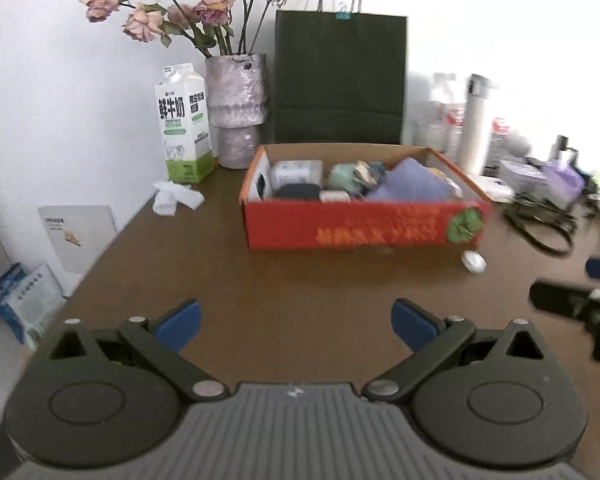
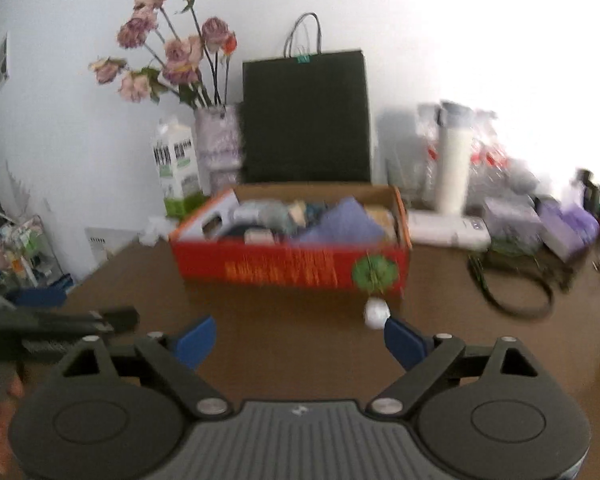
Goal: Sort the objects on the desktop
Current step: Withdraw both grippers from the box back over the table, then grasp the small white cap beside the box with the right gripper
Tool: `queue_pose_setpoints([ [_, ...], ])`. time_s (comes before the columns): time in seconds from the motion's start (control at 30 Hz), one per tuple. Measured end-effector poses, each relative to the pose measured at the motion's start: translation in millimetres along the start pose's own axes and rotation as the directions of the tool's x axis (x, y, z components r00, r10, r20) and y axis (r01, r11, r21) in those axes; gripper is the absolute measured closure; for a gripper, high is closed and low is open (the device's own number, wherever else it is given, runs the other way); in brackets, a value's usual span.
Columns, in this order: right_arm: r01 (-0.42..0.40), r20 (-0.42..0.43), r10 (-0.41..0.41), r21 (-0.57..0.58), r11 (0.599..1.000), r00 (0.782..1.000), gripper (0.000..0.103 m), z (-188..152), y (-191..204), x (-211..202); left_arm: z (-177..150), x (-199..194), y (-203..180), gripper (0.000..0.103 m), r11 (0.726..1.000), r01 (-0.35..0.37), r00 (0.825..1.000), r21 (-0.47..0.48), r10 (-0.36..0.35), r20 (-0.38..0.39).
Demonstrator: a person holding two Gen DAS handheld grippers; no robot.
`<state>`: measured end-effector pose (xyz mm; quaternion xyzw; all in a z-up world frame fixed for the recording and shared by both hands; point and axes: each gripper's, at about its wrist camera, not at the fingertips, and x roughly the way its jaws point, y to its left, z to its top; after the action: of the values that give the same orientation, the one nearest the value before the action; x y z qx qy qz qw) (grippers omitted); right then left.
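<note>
Left tool [image 1: 296,326] and right tool [image 2: 299,342] both gape wide, holding nothing, angled downward.

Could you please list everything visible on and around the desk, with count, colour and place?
box: one, red, desk centre, filled with assorted items
small round object: one, white, on desk before box's right corner
paper bag: one, dark green, behind box
vase of roses: one, pale purple, left of bag
milk carton: one, white-green, left of vase
crumpled tissue: white, beside carton
flask: one, white, right rear
cables: dark, right
left tongs: open, empty
right tongs: open, empty
</note>
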<state>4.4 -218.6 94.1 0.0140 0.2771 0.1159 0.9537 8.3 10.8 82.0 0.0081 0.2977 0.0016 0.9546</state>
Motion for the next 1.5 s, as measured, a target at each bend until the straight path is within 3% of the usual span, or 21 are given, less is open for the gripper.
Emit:
queue_pose_setpoints([
  [0.13,0.031,-0.017,-0.031,0.02,0.999,0.999,0.012,-60.5,2.1,-24.7,-57.3,-36.3,5.8,0.0,0.997,0.031,0.998,-0.065,-0.028,0.05],
  [0.3,0.028,-0.009,-0.027,0.101,0.994,1.0,0.009,-110.9,0.9,-52.8,-110.9,-62.0,-1.6,0.0,0.999,0.038,0.995,-0.033,-0.035,0.091],
  [0.4,0.032,-0.005,-0.031,0.094,0.995,0.999,0.009,-132.4,6.3,-67.5,-127.7,-75.4,-2.3,0.0,0.998,0.05,0.994,-0.045,-0.045,0.103],
  [0.53,0.084,0.044,-0.084,-0.003,0.996,0.995,0.009,-152.0,20.2,-88.4,-139.8,-89.5,-6.9,0.0,1.0,0.003,0.99,-0.025,0.001,0.144],
  [0.67,0.052,0.095,-0.046,-0.059,0.997,0.994,0.009,-165.1,29.2,-96.4,-141.6,-92.2,-8.3,0.0,0.999,0.025,0.991,-0.038,-0.02,0.13],
  [0.77,0.077,0.125,-0.065,-0.098,0.992,0.99,0.009,-165.5,36.8,-96.0,-139.5,-88.7,-11.3,0.0,1.0,0.025,0.994,-0.016,-0.023,0.11],
  [0.9,0.065,0.104,-0.054,-0.1,0.993,0.993,0.011,-158.7,37.6,-90.9,-138.2,-87.9,-8.1,0.0,0.999,0.035,0.988,-0.029,-0.03,0.149],
  [1.13,0.016,0.051,-0.015,-0.009,1.0,0.999,0.012,-125.3,17.4,-62.3,-108.6,-57.8,-6.5,0.0,0.997,0.071,0.991,-0.042,-0.065,0.115],
  [1.27,0.054,0.025,-0.053,-0.053,0.997,0.998,0.027,-92.1,2.7,-24.8,-76.0,-20.5,-4.2,0.0,0.993,0.108,0.993,-0.043,-0.107,0.045],
  [1.5,0.063,-0.017,-0.064,-0.051,0.997,0.998,0.027,-29.3,-34.2,67.3,-16.8,57.4,-17.7,0.0,0.995,0.087,0.994,0.044,-0.089,0.056],
])
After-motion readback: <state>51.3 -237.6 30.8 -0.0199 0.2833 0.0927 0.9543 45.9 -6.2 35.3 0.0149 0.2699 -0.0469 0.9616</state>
